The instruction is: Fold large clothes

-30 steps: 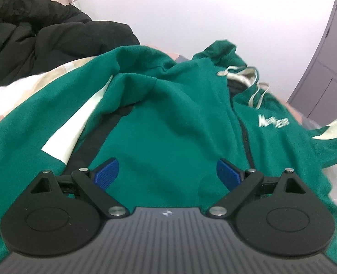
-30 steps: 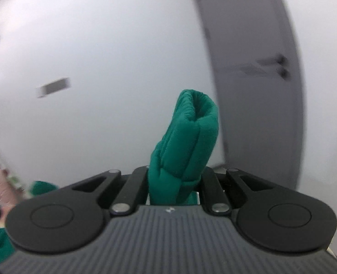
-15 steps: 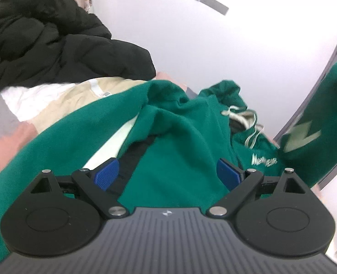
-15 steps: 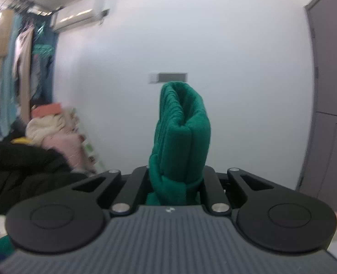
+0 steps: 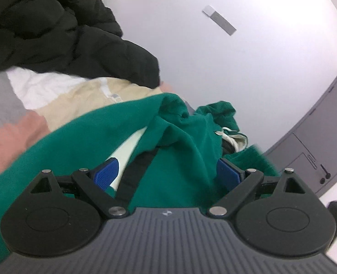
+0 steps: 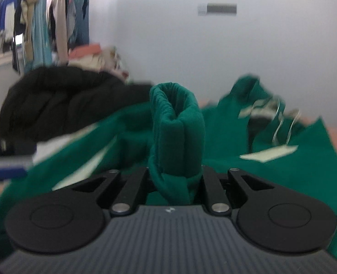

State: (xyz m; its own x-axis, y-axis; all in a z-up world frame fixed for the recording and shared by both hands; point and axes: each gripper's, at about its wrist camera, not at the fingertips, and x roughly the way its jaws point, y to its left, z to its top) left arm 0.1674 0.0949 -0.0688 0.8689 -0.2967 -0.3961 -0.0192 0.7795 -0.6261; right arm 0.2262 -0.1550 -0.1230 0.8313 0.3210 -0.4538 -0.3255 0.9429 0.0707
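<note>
Right gripper (image 6: 176, 175) is clamped on a bunched green cuff (image 6: 176, 123), the end of a sleeve of the hoodie (image 5: 81, 137), which lies spread on the bed in front of both grippers. Judging by this, the step in hand is folding that sleeve across the body; the next move calls for laying the cuff flat on the chest and letting go without dragging the cloth. Left gripper (image 5: 167, 174) hovers over the hoodie's front with its blue pads (image 5: 106, 171) wide apart and nothing pinched. Behind lies a black jacket (image 5: 54, 29), with beige and white cloth under it. No writing is readable: the chest print is hidden, and the wall plate (image 5: 218, 20) shows no legible text.
</note>
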